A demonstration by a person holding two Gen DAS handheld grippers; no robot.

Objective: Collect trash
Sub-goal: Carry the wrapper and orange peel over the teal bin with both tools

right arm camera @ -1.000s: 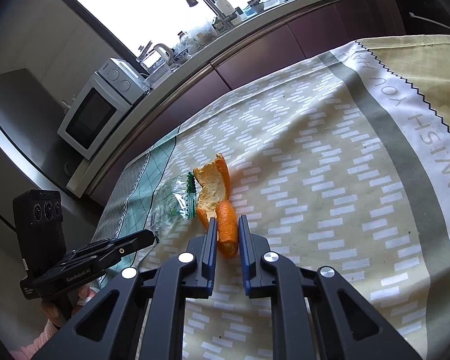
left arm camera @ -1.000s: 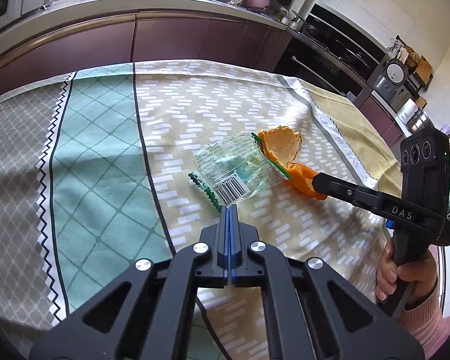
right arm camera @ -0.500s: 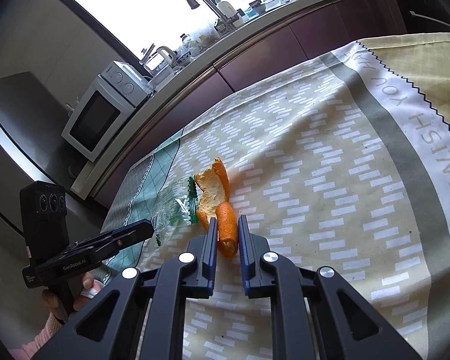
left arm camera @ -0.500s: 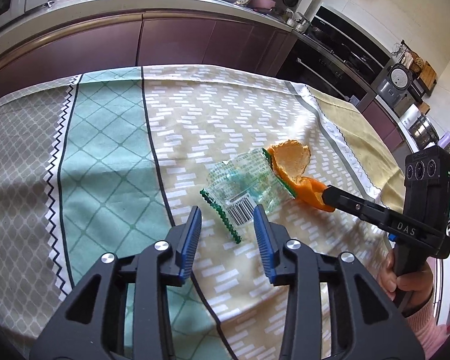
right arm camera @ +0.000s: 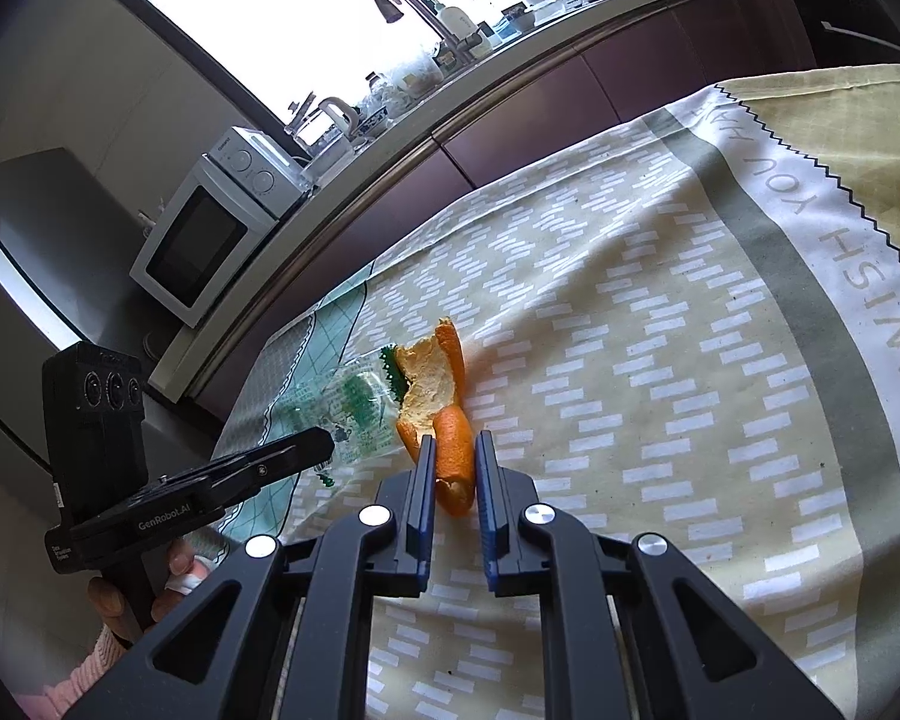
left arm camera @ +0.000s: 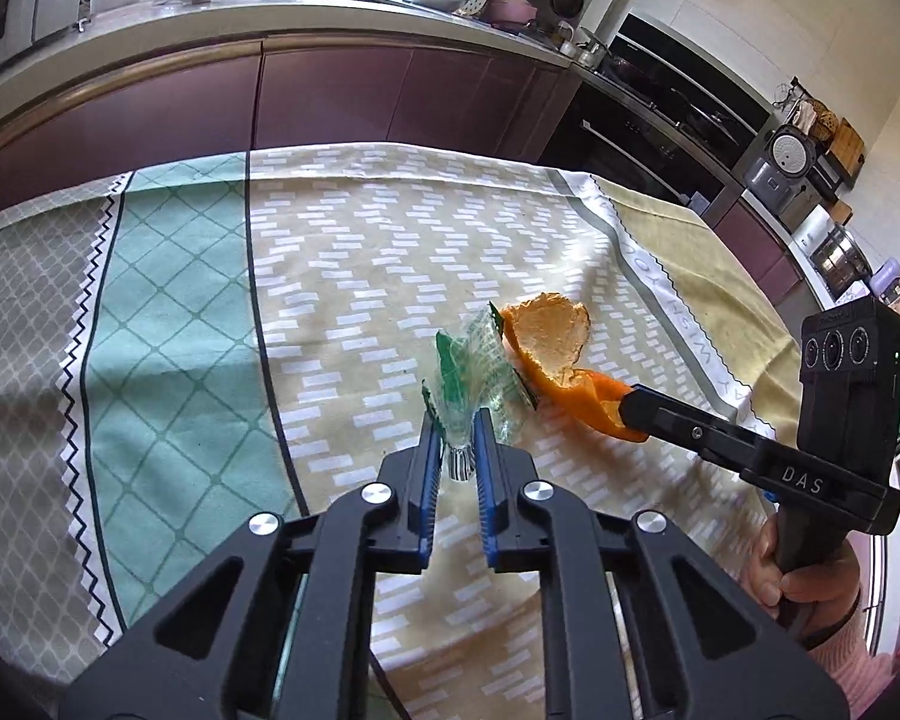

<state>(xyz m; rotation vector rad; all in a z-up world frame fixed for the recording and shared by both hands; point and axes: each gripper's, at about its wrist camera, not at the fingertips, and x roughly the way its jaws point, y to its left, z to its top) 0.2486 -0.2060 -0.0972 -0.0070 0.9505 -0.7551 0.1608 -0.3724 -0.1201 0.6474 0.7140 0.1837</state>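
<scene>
A clear crumpled plastic wrapper (left arm camera: 473, 372) with green print and a barcode stands bunched up off the cloth-covered desk (left arm camera: 354, 276). Touching its side, a curled orange peel (left arm camera: 555, 354) shows its pale inside.
</scene>
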